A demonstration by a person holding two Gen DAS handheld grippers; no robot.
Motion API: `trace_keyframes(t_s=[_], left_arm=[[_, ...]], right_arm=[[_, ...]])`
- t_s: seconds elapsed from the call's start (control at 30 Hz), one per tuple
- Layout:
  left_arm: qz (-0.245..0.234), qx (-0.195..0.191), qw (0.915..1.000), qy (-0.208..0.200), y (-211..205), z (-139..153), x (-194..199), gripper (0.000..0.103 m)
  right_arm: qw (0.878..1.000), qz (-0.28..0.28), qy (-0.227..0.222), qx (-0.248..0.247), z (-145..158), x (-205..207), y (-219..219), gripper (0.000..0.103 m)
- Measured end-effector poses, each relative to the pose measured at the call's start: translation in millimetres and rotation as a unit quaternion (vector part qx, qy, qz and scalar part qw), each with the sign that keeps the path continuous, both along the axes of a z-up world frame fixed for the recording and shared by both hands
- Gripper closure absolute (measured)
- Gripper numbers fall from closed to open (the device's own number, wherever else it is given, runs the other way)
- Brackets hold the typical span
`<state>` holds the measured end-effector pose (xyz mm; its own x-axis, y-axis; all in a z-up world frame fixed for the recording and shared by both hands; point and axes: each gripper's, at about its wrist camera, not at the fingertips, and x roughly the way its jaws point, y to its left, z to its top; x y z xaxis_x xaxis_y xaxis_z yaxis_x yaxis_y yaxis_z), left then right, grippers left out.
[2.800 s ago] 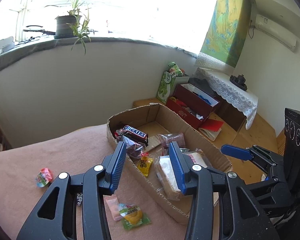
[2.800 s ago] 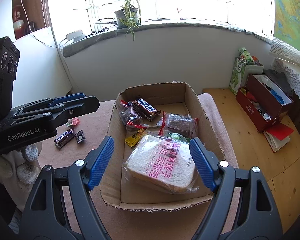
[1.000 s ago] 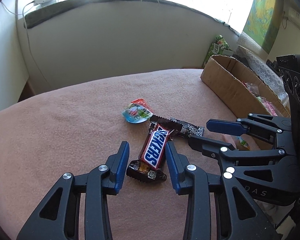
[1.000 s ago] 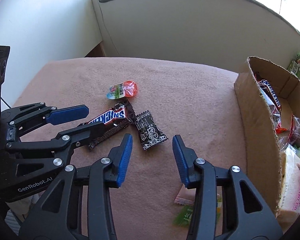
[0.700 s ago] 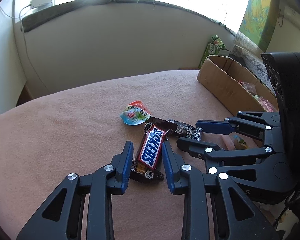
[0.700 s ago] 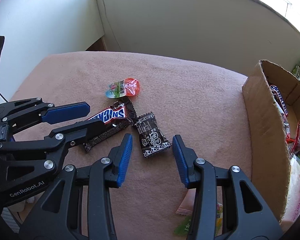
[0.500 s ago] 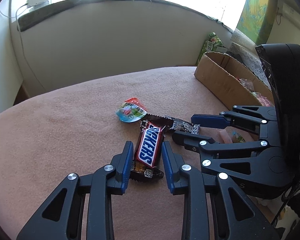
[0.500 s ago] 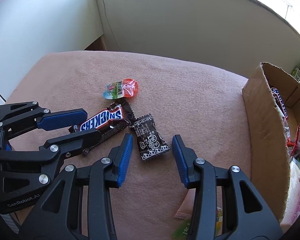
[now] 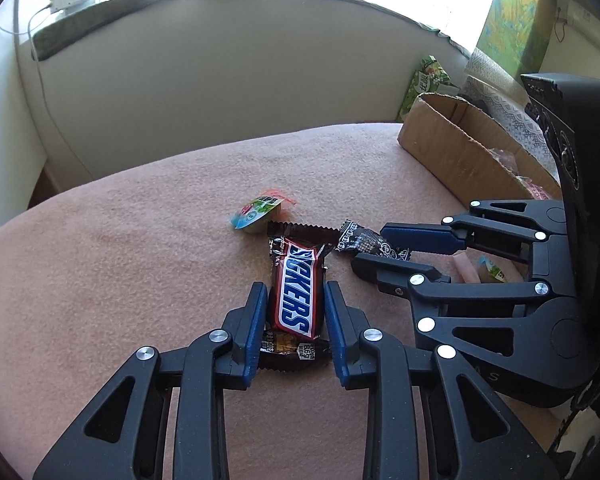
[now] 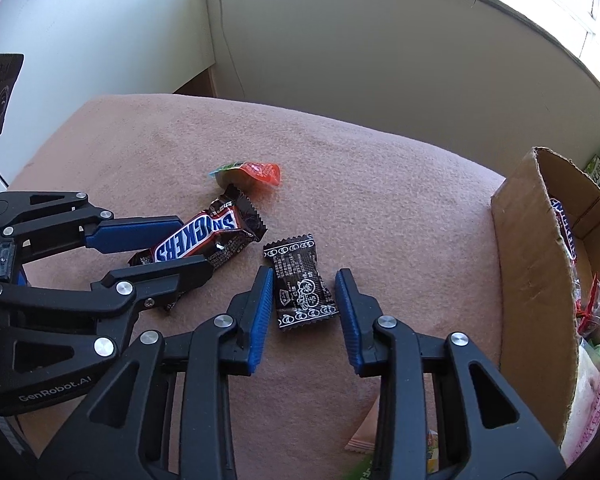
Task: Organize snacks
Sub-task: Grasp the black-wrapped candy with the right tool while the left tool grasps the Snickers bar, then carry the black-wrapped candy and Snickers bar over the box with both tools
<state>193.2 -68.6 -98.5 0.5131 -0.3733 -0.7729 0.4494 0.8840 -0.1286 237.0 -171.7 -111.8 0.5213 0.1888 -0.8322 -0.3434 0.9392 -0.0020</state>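
A Snickers bar lies on the pink cloth, and my left gripper is shut on it, blue pads against both long sides. Seen from the right wrist, the same bar sits between the left gripper's fingers. Just to its right lies a small black candy packet. My right gripper straddles that packet with its jaws closing and a thin gap on each side. The left wrist view shows the packet poking out past the right gripper.
A jelly cup with a red and green lid lies just beyond the bar. A cardboard box holding several snacks stands at the right. Pink and green packets lie near the box's side. A pale wall bounds the far edge.
Both grippers left the box and came down over the loose snacks. The left jaws closed onto the Snickers bar. The right jaws narrowed around the black packet.
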Motion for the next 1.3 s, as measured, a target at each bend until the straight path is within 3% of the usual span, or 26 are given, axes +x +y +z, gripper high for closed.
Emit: trace_keyframes(t_s=[0.23, 0.63, 0.83, 1.3], left_arm=[[0.02, -0.001, 0.9998, -0.002, 3.2, 0.8, -3.4, 0.076], [0.052, -0.037, 0.9979, -0.013, 23.0, 22.9, -25.2, 0.076], [0.048, -0.048, 0.997, -0.037, 12.2, 41.6, -38.2, 0.076], [0.01, -0.064, 0.9949, -0.077, -39.1, 77.2, -58.5, 0.076]], right_arm=[[1.0, 0.001, -0.005, -0.007, -2.3, -1.6, 1.9, 0.075], [0.998, -0.021, -0.025, 0.046, 19.5, -27.2, -23.6, 0.075], [0.997, -0.024, -0.05, 0.062, 43.5, -47.2, -31.7, 0.075], [0.99, -0.055, -0.102, 0.085, 97.1, -84.4, -99.8, 0.075]])
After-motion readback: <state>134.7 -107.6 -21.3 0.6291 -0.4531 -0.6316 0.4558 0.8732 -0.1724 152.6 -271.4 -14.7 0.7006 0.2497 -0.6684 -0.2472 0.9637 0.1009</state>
